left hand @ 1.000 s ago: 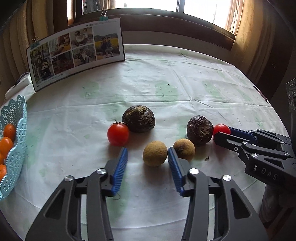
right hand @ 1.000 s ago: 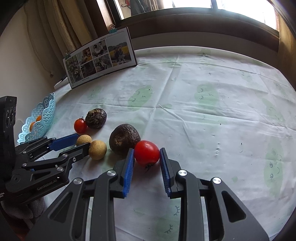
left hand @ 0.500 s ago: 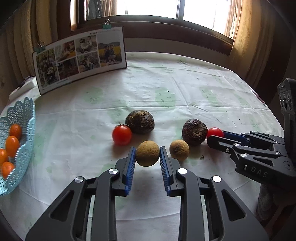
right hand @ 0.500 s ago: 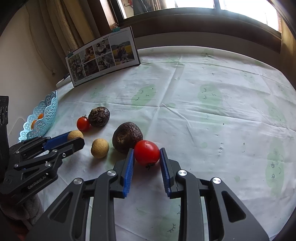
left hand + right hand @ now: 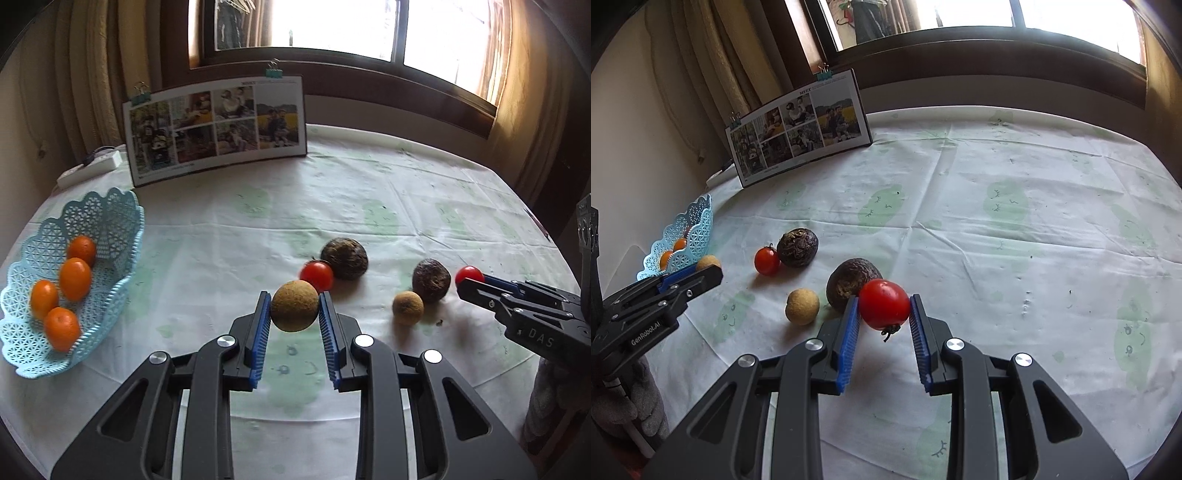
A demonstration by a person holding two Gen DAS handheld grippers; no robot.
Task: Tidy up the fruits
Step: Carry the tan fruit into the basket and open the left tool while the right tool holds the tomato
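Observation:
My left gripper [image 5: 294, 308] is shut on a round tan fruit [image 5: 294, 305], held above the tablecloth. My right gripper [image 5: 883, 308] is shut on a red tomato [image 5: 884, 304], lifted just off the cloth. On the table lie a second tomato [image 5: 316, 275], two dark wrinkled fruits [image 5: 344, 257] [image 5: 431, 280] and a second tan fruit [image 5: 407, 307]. The blue lattice basket [image 5: 107, 221] at the left holds several small orange fruits [image 5: 75, 278]. In the right wrist view the left gripper [image 5: 705, 267] hangs near the basket [image 5: 696, 230].
A photo board [image 5: 216, 129] stands clipped at the back of the round table [image 5: 369, 177]. A white power strip [image 5: 90, 168] lies behind the basket. Curtains and a window sill close off the far side. A gloved hand [image 5: 631, 398] holds the left gripper.
My left gripper shut on the tan fruit, lifted it and swung left toward the basket. The right gripper has raised its tomato slightly off the cloth.

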